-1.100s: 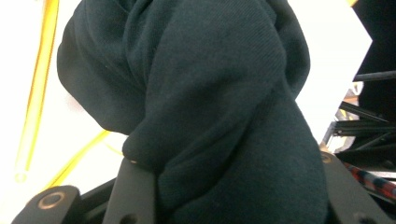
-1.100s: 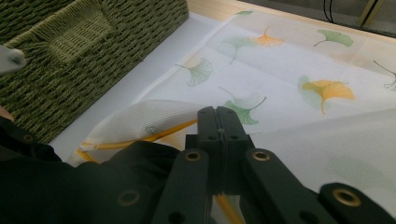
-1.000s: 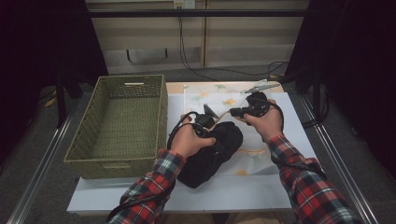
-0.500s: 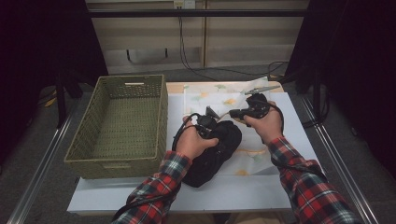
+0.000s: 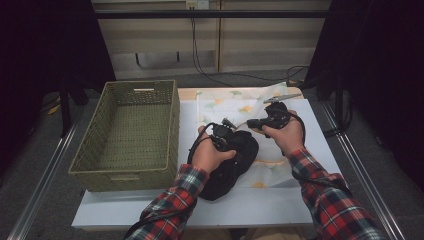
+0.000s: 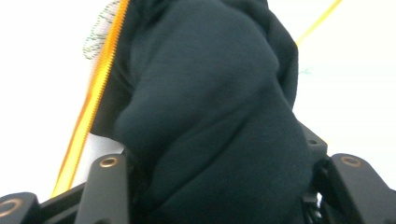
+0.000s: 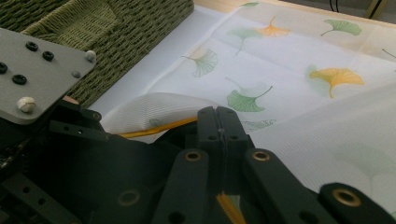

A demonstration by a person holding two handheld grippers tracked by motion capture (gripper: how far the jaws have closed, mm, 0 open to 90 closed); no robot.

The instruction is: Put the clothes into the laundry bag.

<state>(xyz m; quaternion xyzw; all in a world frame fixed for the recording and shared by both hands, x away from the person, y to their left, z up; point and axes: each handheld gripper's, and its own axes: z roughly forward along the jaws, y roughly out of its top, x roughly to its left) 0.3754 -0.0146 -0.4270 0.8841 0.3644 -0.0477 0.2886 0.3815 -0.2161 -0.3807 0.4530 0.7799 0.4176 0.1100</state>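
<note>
Setting: white counter (image 5: 150,210) before dark curtains, with a woven green basket (image 5: 100,170) at its left.
Mesh bag: white laundry bag (image 5: 225,107) printed with ginkgo leaves, orange zipper (image 7: 154,128), lying flat at centre-right.
Garment: dark cloth bundle (image 5: 227,167) on the bag's near left part.
Left gripper (image 5: 222,136): over the bundle; jaws have just been opening, dark cloth between them, pads not seen pressing.
Right gripper (image 7: 218,123): jaws closed, pinching the bag's zipper edge.
</note>
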